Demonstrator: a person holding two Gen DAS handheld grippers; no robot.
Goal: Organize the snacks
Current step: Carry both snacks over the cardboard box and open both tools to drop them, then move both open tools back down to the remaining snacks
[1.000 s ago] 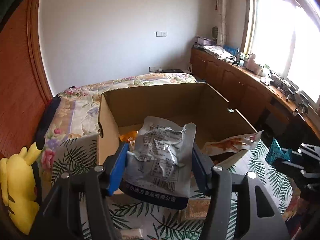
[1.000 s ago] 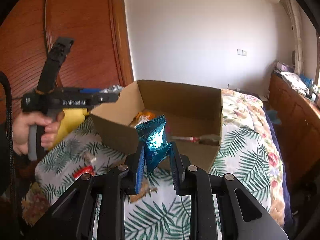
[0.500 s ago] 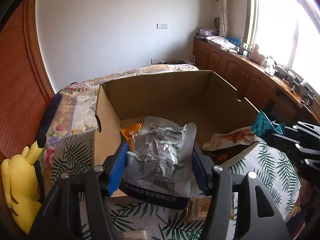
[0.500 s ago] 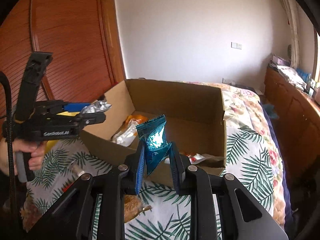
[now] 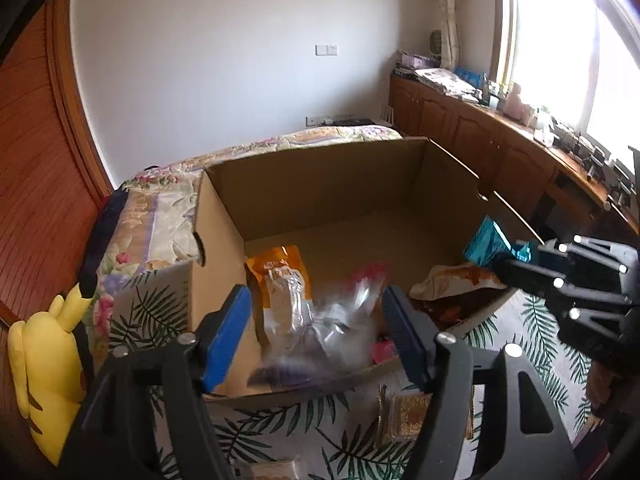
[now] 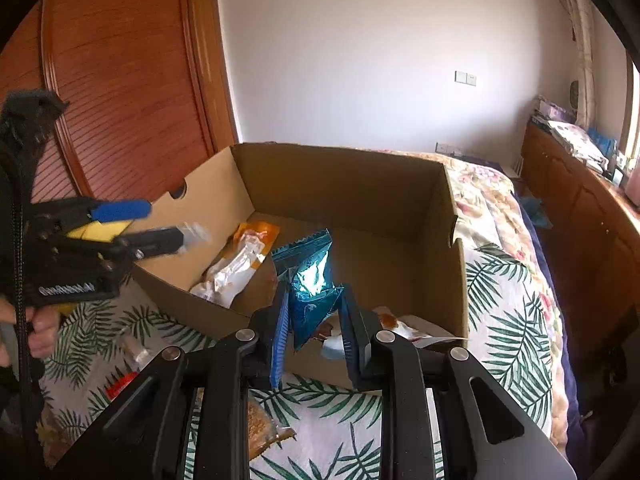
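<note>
An open cardboard box (image 5: 328,184) stands on the bed; it also shows in the right wrist view (image 6: 344,184). My left gripper (image 5: 316,332) is open above the box's near edge. A silver snack pouch (image 5: 328,320), blurred, is loose between the jaws and falling into the box. My right gripper (image 6: 314,320) is shut on a blue foil snack packet (image 6: 310,280) over the box's near wall; it also appears at the right in the left wrist view (image 5: 490,242). An orange-and-silver packet (image 6: 240,264) and a brown-and-white packet (image 5: 452,284) lie inside.
A palm-leaf bedspread (image 6: 508,320) covers the bed. Loose snack packets lie in front of the box (image 5: 408,416), (image 6: 260,428), (image 6: 128,364). A yellow plush toy (image 5: 44,364) sits at the left. Wooden cabinets (image 5: 480,136) line the window wall.
My left gripper opened and let go of the silver pouch, which is dropping into the box. Both grippers moved closer over the box; the right still holds the blue packet.
</note>
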